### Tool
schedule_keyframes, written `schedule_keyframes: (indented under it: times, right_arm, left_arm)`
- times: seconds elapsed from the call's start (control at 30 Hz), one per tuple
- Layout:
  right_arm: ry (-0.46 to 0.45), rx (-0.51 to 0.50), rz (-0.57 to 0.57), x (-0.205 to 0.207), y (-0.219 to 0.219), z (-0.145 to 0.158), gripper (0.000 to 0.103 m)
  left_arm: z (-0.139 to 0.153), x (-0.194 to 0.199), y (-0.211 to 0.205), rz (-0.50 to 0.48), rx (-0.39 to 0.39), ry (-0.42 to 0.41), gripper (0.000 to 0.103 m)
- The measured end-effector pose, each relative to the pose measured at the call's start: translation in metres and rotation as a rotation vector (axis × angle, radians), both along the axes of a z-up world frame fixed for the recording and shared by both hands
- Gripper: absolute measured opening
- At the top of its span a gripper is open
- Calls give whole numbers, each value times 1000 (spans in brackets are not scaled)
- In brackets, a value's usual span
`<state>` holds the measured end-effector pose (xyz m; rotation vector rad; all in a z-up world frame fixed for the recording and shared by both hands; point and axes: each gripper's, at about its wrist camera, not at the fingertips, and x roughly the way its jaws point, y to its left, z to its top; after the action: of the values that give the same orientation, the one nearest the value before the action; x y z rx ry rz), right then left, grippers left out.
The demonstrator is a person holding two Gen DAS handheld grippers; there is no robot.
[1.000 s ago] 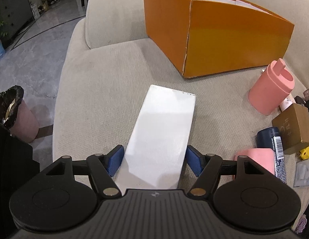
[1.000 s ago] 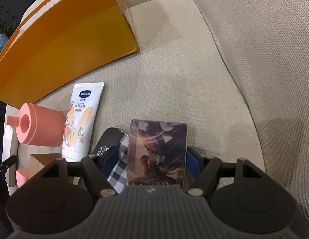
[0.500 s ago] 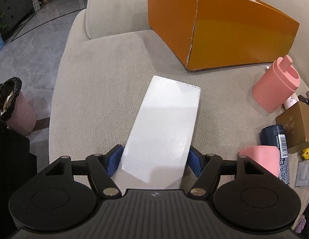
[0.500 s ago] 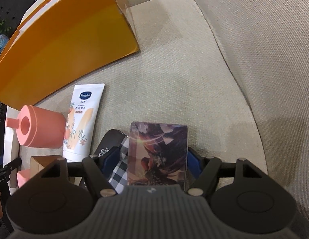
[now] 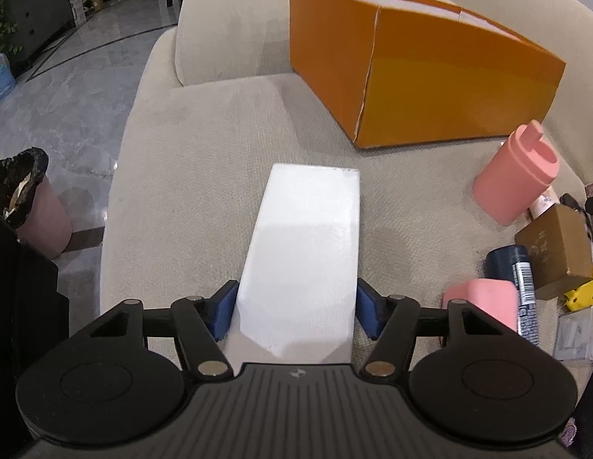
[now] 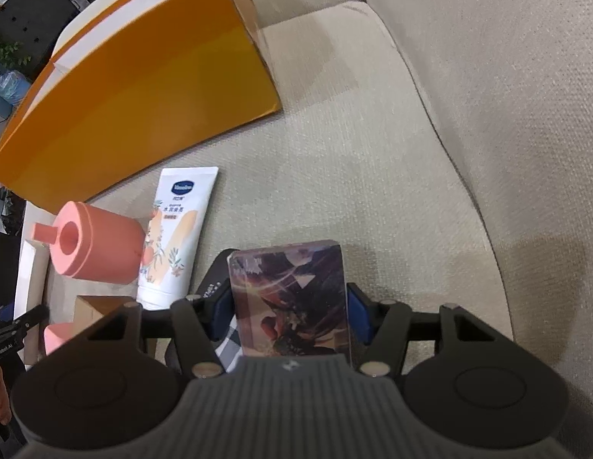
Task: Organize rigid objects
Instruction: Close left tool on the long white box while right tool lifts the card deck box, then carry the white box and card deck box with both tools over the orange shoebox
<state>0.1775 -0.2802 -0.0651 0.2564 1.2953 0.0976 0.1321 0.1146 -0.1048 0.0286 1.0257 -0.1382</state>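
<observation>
My left gripper (image 5: 295, 313) is shut on a long white box (image 5: 306, 252) and holds it above the beige sofa seat (image 5: 189, 176), pointing toward the big orange box (image 5: 422, 76). My right gripper (image 6: 289, 315) is shut on a dark illustrated box (image 6: 290, 298) above the sofa seat (image 6: 353, 176). The orange box (image 6: 135, 91) stands to the far left in the right wrist view. The white box's left edge (image 6: 26, 279) shows there too.
A pink cup (image 5: 516, 174), a brown box (image 5: 554, 244), a dark can (image 5: 520, 279), a pink item (image 5: 483, 300) and a yellow item (image 5: 585, 294) lie at the right. A lotion tube (image 6: 174, 237) and pink cup (image 6: 95, 244) lie left. A bin (image 5: 28, 202) stands on the floor.
My left gripper has moved a little forward and up with the white box, bringing the orange box nearer. My right gripper has lifted slightly with the illustrated box.
</observation>
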Motion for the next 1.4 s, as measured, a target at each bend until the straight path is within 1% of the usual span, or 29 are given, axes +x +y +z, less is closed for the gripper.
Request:
schedule_keyframes:
  times: [0.23,0.43,0.53,0.77,1.0,1.2,1.4]
  right_arm:
    - [-31,8,-10,-7,-4,12,59]
    - [-72,17,-8,-9,-5,32,59]
    - [-94,22,-3,-8,-4,42,59]
    - [-129,34,17,-10,1,61,59]
    - [-173,38,47,-7,10,85,59]
    - [-233,35,80,6,22,113,59]
    - [-280,45,102,26,37,140,59]
  left_arm:
    - [20,-4,-2,2,-4,-50,70]
    - [37,-6,-7,-7,-7,-84,69]
    - [41,-7,-10,-10,-5,-89,69]
    - [56,-12,-12,-11,-14,-129,69]
    - [94,-13,-19,-33,-25,-206,69]
    - [131,7,-36,-55,-59,-284,69]
    - [150,39,-59,-76,-55,-329,69]
